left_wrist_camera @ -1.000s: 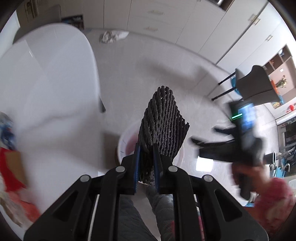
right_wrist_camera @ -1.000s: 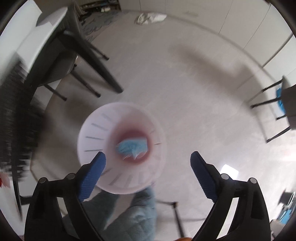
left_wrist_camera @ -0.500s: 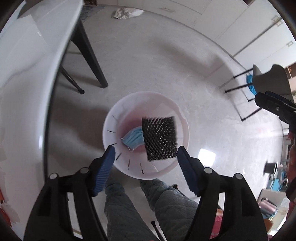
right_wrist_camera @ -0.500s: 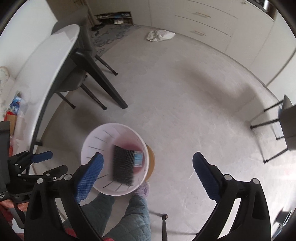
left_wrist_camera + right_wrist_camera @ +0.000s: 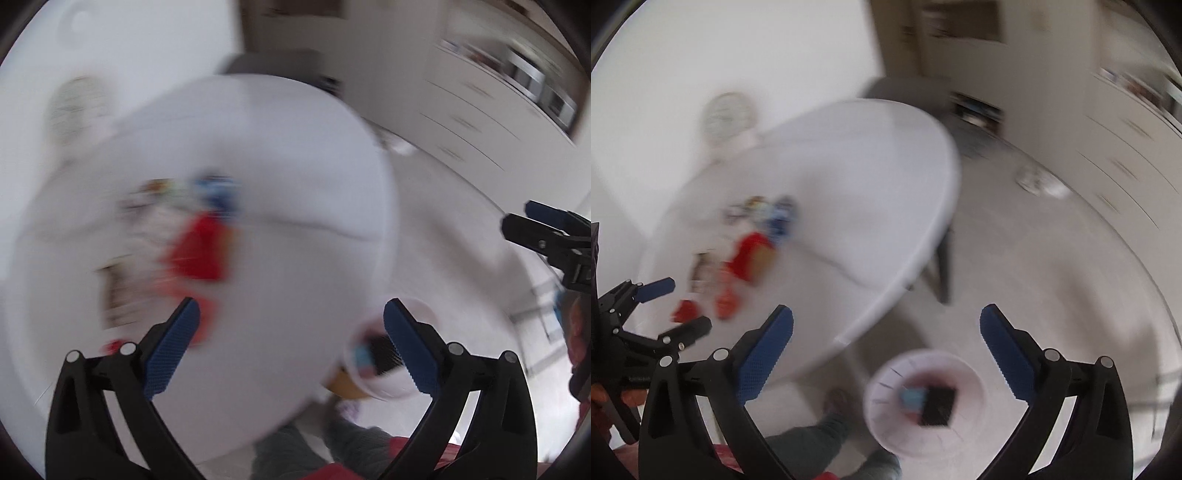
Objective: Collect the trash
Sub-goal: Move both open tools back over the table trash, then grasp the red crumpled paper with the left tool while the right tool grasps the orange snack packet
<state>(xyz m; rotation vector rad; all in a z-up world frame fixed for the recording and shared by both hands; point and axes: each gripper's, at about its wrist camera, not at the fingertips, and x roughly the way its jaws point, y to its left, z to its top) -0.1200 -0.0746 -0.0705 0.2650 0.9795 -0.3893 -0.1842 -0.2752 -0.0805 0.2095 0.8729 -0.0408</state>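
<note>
Both views are motion-blurred. A white bin [image 5: 923, 402] stands on the floor by the table; inside lie a black foam net [image 5: 936, 400] and a blue face mask [image 5: 912, 397]. The bin also shows in the left wrist view [image 5: 380, 365], partly behind the table edge. Several pieces of trash, red [image 5: 201, 247], blue [image 5: 218, 190] and pale wrappers, lie on the white round table [image 5: 295, 177]; they also show in the right wrist view [image 5: 750, 254]. My left gripper [image 5: 288, 347] is open and empty above the table. My right gripper [image 5: 886, 354] is open and empty above the floor by the bin.
A crumpled white rag [image 5: 1038, 182] lies on the floor near white cabinets [image 5: 1126, 147]. A dark table leg [image 5: 942, 266] stands beside the bin. A chair back [image 5: 905, 88] is behind the table. The person's legs [image 5: 831, 443] are below.
The left gripper opened and dropped the black foam net into the bin. Both grippers then swung up from the bin toward the table with the trash.
</note>
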